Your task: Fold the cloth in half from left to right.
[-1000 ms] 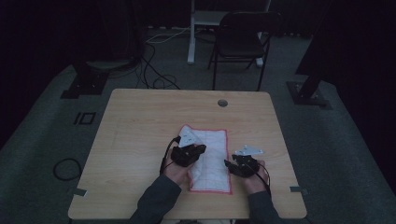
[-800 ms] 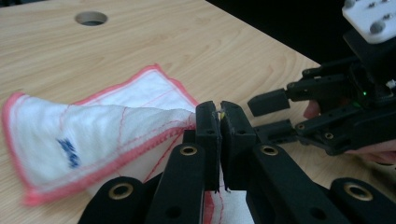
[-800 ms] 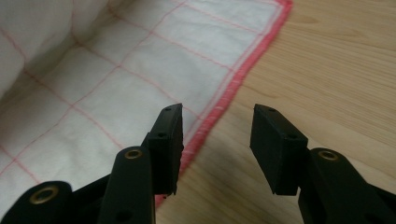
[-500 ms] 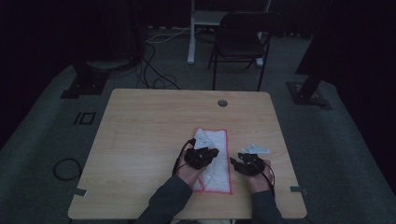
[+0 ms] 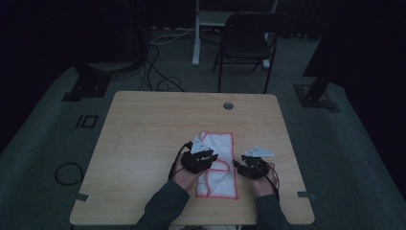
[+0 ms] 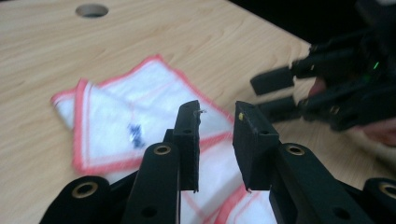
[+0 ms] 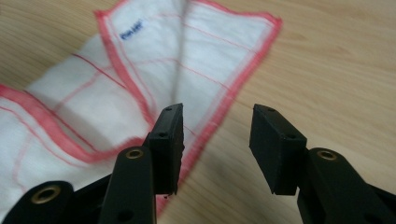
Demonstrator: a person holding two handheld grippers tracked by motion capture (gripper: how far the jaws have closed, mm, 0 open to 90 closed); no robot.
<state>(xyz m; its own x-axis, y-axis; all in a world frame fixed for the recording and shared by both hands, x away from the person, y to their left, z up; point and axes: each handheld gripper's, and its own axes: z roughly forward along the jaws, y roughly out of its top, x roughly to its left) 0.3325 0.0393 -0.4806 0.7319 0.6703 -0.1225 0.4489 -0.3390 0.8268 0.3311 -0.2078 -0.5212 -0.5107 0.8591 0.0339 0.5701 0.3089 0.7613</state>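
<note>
A white cloth (image 5: pixel 219 143) with a red border and thin red lines lies folded into a narrow strip on the wooden table (image 5: pixel 143 134). In the high view my left gripper (image 5: pixel 209 157) sits over the cloth's middle. The left gripper view has that gripper (image 6: pixel 215 135) open just above the cloth (image 6: pixel 116 121), where a folded layer bears a small blue label. My right gripper (image 5: pixel 240 166) rests at the cloth's right edge. In the right gripper view it (image 7: pixel 215 140) is open, with one jaw over the red hem of the cloth (image 7: pixel 140 79) and the other over bare wood.
A round cable hole (image 5: pixel 228 105) is in the table's far edge. The right-hand gripper (image 6: pixel 327 93) appears at the right of the left gripper view. A dark chair (image 5: pixel 249 38) and floor cables (image 5: pixel 158 72) lie beyond the table.
The cloth's left part has been folded over to the right, so the cloth is narrower. My left gripper moved right with it. The right gripper shifted only slightly.
</note>
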